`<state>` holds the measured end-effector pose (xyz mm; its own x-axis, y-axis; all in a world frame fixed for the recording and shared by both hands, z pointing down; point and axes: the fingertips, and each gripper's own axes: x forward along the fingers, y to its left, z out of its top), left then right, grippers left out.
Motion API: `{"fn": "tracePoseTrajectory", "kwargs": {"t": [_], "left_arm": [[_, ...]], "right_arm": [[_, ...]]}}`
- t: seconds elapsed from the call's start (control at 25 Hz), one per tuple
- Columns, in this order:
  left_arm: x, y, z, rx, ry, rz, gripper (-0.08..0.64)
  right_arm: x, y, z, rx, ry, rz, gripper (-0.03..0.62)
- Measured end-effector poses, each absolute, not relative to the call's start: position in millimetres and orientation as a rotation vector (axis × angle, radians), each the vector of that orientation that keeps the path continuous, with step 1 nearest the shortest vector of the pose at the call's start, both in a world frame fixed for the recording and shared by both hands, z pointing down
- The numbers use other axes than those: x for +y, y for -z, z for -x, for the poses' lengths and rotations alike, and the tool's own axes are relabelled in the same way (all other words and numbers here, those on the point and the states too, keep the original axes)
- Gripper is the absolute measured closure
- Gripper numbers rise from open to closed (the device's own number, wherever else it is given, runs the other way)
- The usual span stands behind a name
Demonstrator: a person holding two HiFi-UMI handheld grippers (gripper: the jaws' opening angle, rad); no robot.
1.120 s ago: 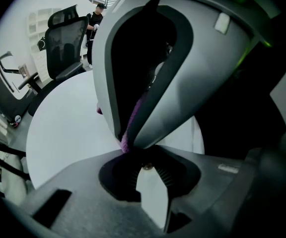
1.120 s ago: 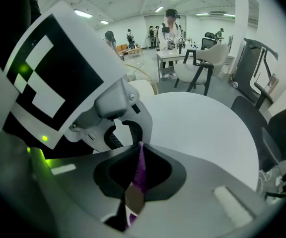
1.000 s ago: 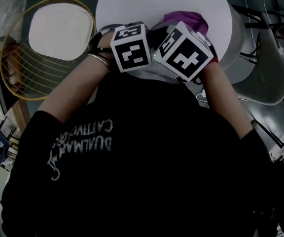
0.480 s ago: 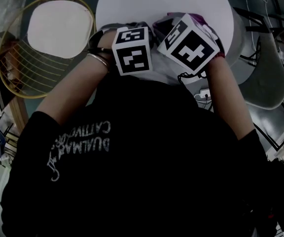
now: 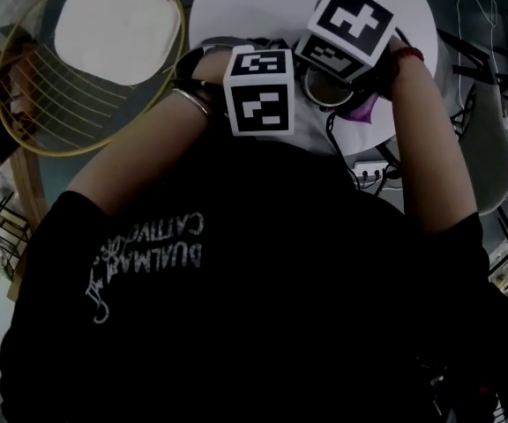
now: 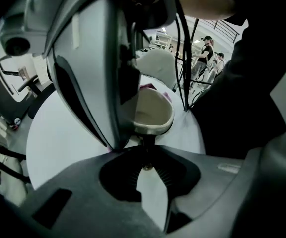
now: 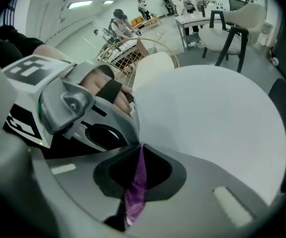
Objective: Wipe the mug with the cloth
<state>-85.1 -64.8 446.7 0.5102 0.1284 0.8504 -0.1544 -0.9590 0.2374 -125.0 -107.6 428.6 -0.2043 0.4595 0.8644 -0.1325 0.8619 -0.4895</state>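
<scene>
The left gripper (image 6: 145, 155) is clenched on the mug (image 6: 153, 110), apparently by its handle, at the table's (image 7: 207, 113) near edge. The right gripper (image 7: 140, 150) grasps the cloth (image 7: 134, 192), just right of the mug. Wiping looks barely begun, with most left to do.

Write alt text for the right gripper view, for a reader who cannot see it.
The right hand-held gripper pinches a purple cloth between its jaws, above a round white table. The left hand-held gripper, with its black-and-white marker cube, crowds the left side; chairs stand far behind.
</scene>
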Motion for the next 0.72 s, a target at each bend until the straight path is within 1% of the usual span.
{"fn": "tracePoseTrajectory", "kwargs": {"t": [0.24, 0.72], "left_arm": [[-65.0, -448.3, 87.3, -0.044, -1.434, -2.498, 0.486], [-66.2, -448.2, 87.8, -0.048, -1.393, -2.487, 0.485]], "right_arm": [[-107.9, -432.9, 123.3, -1.611, -0.764, 0.304, 0.569], [-109.9, -452.4, 124.6, -1.523, -0.885, 0.361, 0.569]]}}
